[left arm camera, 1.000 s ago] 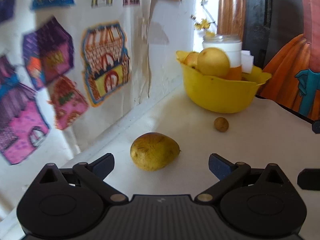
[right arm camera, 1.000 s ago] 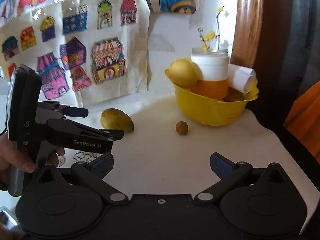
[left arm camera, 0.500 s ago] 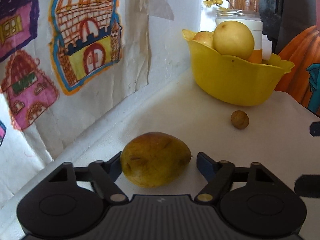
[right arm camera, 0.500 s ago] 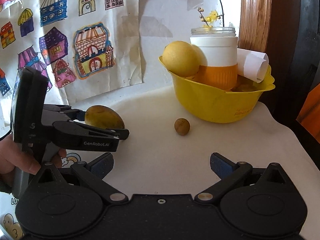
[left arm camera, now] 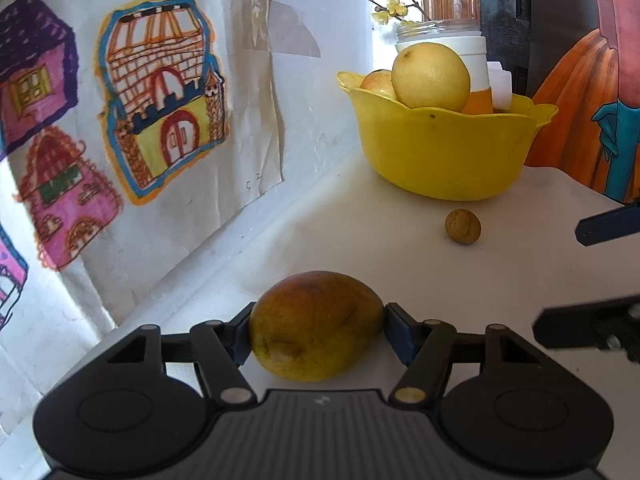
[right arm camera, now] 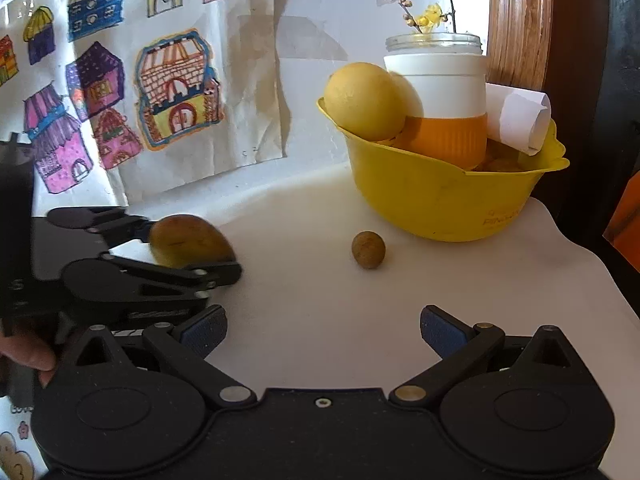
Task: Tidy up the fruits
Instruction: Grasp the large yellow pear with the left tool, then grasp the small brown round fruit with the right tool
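Observation:
A yellow-brown mango (left arm camera: pixel 316 324) lies on the white table near the wall. My left gripper (left arm camera: pixel 317 330) is around it, its jaws closing, and both blue pads (left arm camera: pixel 396 332) touch the mango's sides. The right wrist view shows the same mango (right arm camera: pixel 188 240) between the left gripper's fingers (right arm camera: pixel 208 274). My right gripper (right arm camera: pixel 322 332) stands open over bare table, nothing between its pads. A small round brown fruit (right arm camera: pixel 368 249) sits ahead of it. Behind stands a yellow bowl (right arm camera: pixel 440 200) with a large yellow fruit (right arm camera: pixel 364 100).
A white and orange jar (right arm camera: pixel 440 92) and a paper roll (right arm camera: pixel 520 120) also stand in the bowl. Drawings of houses (left arm camera: pixel 160 96) hang on the wall at the left. The table's right edge (right arm camera: pixel 592 256) curves away past the bowl. A hand (right arm camera: pixel 24 354) holds the left gripper.
My left gripper moved forward around the mango and its jaws drew in from wide open until the pads met the fruit. The right gripper came lower and nearer the table, still open.

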Demonstrator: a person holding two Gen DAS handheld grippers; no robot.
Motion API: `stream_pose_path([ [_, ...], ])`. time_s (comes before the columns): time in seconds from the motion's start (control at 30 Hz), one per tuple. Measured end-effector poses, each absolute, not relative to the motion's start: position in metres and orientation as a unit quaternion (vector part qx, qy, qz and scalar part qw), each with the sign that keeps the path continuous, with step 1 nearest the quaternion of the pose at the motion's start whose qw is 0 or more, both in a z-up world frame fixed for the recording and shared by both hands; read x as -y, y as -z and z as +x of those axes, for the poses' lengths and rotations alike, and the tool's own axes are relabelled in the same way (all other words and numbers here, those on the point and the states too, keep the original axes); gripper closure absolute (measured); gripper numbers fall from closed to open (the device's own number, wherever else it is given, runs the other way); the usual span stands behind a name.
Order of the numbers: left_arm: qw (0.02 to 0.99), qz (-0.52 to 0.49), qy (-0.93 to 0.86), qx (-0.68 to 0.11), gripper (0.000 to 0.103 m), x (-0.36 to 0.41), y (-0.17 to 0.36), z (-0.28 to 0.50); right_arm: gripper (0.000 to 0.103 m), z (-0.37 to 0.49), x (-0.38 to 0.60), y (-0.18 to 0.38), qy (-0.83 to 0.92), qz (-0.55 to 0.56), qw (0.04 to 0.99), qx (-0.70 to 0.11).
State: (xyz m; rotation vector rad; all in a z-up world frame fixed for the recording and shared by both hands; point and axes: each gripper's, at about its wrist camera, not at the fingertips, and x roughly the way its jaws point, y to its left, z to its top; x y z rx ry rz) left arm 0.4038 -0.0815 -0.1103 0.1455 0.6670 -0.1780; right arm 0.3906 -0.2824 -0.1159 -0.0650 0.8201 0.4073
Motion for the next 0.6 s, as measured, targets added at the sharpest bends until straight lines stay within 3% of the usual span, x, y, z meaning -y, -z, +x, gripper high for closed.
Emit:
stream_pose_path([
  [0.2,0.938,0.063,0.075,-0.332,0.034,0.069,0.107,0.397,0.003,0.412,0.286,0.121,-0.195,-0.004,0.906,-0.375],
  [0.27,0.938,0.062,0.072,-0.332,0.034,0.066,0.106,0.396,0.011,0.422,0.284,0.126,-0.198,-0.002,0.908,-0.369],
  [0.5,0.938,0.062,0.071,-0.334,0.034,0.065,0.107,0.396,0.020,0.448,0.279,0.143,-0.182,-0.009,0.911,-0.371],
  [0.6,0.938,0.060,0.070,-0.333,0.034,0.066,0.108,0.397,0.030,0.454,0.278,0.148,-0.179,-0.007,0.909,-0.375],
])
